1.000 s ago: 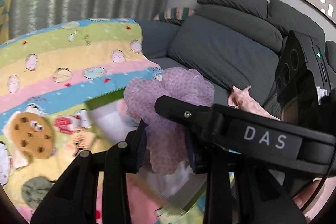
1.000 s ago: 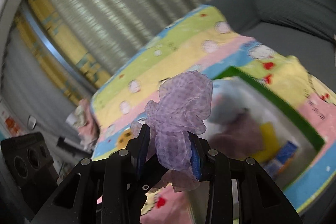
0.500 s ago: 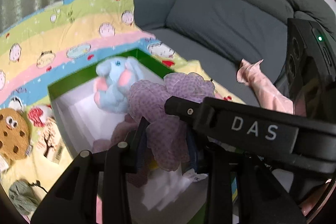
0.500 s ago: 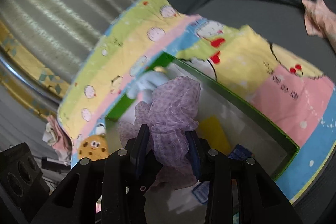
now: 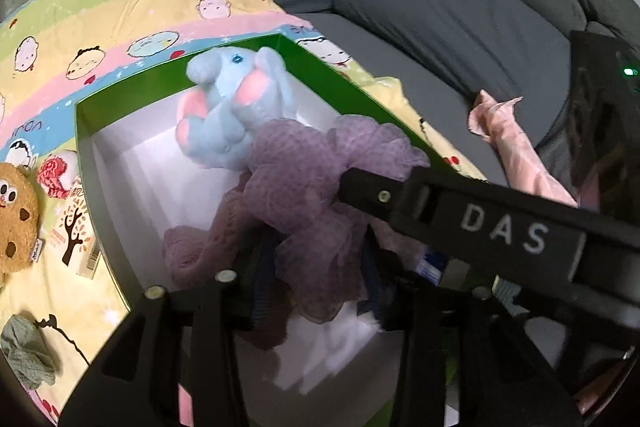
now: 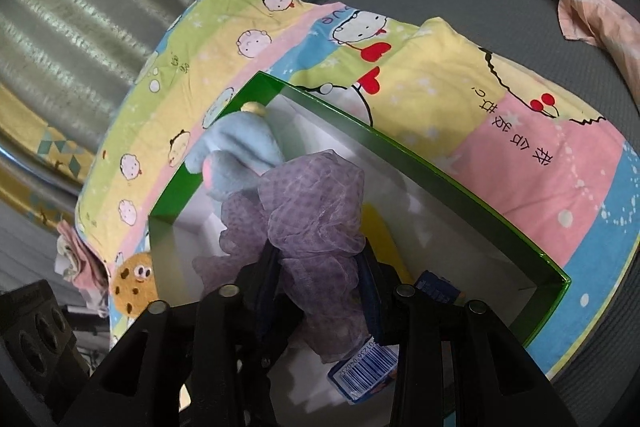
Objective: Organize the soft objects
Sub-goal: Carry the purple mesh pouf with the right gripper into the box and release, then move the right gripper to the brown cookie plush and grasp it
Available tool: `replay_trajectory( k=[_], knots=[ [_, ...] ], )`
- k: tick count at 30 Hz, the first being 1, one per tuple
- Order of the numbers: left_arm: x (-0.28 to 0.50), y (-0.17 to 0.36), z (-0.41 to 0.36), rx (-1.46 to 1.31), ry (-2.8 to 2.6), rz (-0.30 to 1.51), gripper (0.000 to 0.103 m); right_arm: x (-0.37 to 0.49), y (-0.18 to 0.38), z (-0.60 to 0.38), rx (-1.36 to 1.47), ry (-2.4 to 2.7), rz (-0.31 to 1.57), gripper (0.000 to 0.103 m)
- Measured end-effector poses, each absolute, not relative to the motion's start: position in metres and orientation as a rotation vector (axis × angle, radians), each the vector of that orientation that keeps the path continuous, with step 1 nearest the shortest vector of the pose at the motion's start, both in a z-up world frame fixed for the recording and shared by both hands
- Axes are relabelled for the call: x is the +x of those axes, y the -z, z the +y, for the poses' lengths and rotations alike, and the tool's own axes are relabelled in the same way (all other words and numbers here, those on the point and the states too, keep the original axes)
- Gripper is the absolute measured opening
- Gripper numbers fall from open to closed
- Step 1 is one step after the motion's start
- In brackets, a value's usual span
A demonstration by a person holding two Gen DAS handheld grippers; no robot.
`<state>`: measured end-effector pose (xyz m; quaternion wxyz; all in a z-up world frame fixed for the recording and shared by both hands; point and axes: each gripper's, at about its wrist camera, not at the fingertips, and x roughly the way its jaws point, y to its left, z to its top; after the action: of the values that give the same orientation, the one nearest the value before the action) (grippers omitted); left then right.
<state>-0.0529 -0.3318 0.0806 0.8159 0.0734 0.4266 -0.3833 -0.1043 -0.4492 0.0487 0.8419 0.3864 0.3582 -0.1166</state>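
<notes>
A purple mesh cloth (image 5: 304, 187) (image 6: 316, 211) hangs bunched over the white inside of a green-rimmed box (image 5: 352, 87) (image 6: 440, 171). My right gripper (image 6: 320, 279) is shut on it, both pads pressing its lower folds. My left gripper (image 5: 318, 267) has its jaws opening; the cloth still lies between the pads, loosely. The right tool's black body (image 5: 500, 227) crosses the left wrist view. A light blue elephant plush (image 5: 228, 107) (image 6: 236, 151) lies in the box's far corner, just behind the cloth.
The box rests on a cartoon quilt (image 5: 120, 7) over a grey sofa (image 5: 440, 7). Beside the box lie a cookie plush (image 5: 16, 215), a small carton (image 5: 80, 235) and a grey sock (image 5: 26, 355). A pink cloth (image 6: 600, 15) lies on the seat. A barcoded packet (image 6: 368, 375) is in the box.
Both grippers have come down with the purple cloth, from above the quilt to low over the box. The left jaws have spread apart a little.
</notes>
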Motion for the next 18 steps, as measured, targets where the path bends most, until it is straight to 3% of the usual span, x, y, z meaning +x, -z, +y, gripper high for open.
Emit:
replay_trajectory(
  k=[3,5,9,12,18],
  knots=[
    [-0.061,-0.087,-0.33,0.179,0.812,0.87,0.056,-0.106,-0.049,-0.45,0.831,0.231,0.752,0.045],
    [-0.063,-0.091,-0.324,0.173,0.795,0.853,0.07,-0.106,-0.051,-0.448,0.814,0.227,0.757,0.049],
    [-0.064,-0.101,-0.304,0.107,0.82,0.851,0.076,-0.114,-0.06,-0.445,0.78,0.252,0.731,0.063],
    [-0.067,-0.111,-0.286,0.081,0.812,0.836,0.077,-0.126,-0.069,-0.445,0.791,0.272,0.698,0.085],
    [-0.068,-0.129,-0.232,-0.01,0.739,0.803,0.084,-0.141,-0.086,-0.442,0.739,0.361,0.653,0.085]
  ],
)
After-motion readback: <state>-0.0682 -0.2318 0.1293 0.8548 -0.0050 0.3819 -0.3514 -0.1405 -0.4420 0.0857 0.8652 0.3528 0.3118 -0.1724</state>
